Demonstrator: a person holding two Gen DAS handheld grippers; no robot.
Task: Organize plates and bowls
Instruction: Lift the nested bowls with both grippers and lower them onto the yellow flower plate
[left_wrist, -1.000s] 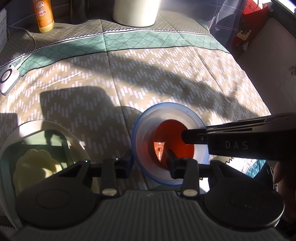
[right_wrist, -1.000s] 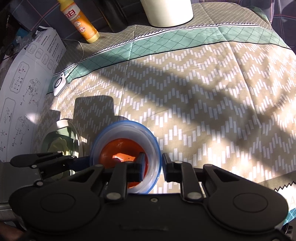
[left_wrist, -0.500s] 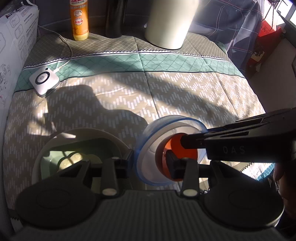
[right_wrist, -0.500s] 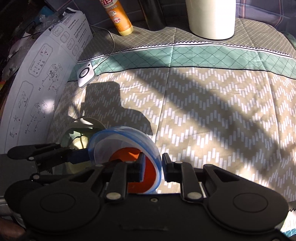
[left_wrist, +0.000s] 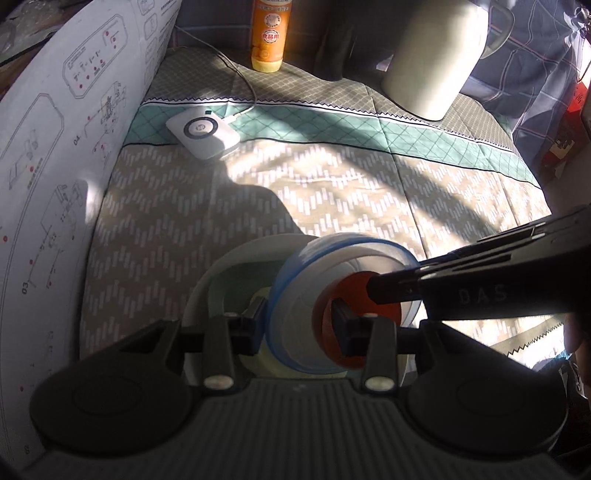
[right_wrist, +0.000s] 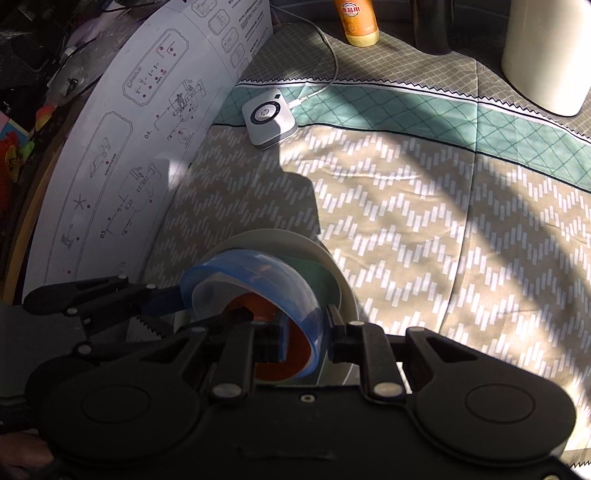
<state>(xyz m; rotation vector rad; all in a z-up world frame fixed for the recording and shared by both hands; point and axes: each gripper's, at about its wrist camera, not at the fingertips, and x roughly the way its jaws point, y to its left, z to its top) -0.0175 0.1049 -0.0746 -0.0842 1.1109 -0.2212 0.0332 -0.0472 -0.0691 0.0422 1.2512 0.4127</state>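
Only my right view shows clutter past the white box (right_wrist: 122, 155). Pale plate (left_wrist: 225, 273) sits on the surface w/ patterned cloth (left_wrist: 332, 192). Blue-rimmed bowl (left_wrist: 343, 273), tilted above it, holds an orange bowl (left_wrist: 354, 295). My left gripper (left_wrist: 299, 325) and right gripper (right_wrist: 304, 336) each clamp its rim.

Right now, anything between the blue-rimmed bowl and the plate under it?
Nothing visible. The blue-rimmed bowl, tilted, is gripped at opposite rims by the left tool and right tool, directly over the plate.
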